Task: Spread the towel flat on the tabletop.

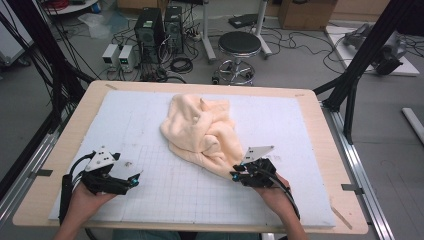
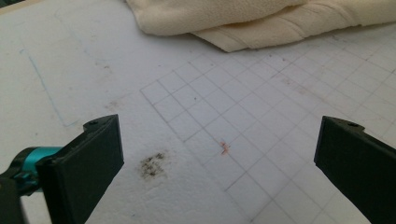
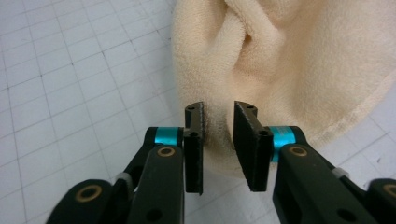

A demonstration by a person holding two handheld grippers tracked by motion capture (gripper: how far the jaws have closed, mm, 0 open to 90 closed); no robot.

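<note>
High view: cream towel [image 1: 200, 132] crumpled mid foam mat [image 1: 300, 125]. Right gripper [image 1: 239, 173] at near corner, jaws parted, fabric between, unclamped. Left gripper [image 1: 134, 180] released, well apart. Stool [image 1: 239, 50] beyond table.

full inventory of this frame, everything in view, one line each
towel: 1, cream, crumpled at mid-mat, near corner at the right gripper
mat: 1, white with grid lines, covers the table
table: 1, light wood
stool: 1, black seat, floor beyond the table
computer towers: 2, black, floor at back
cardboard box: 1, brown, far back
left gripper: 1, black, jaws wide open over bare mat
right gripper: 1, black, jaws narrowly apart around the towel's edge
hands: 2, at the near edge
</note>
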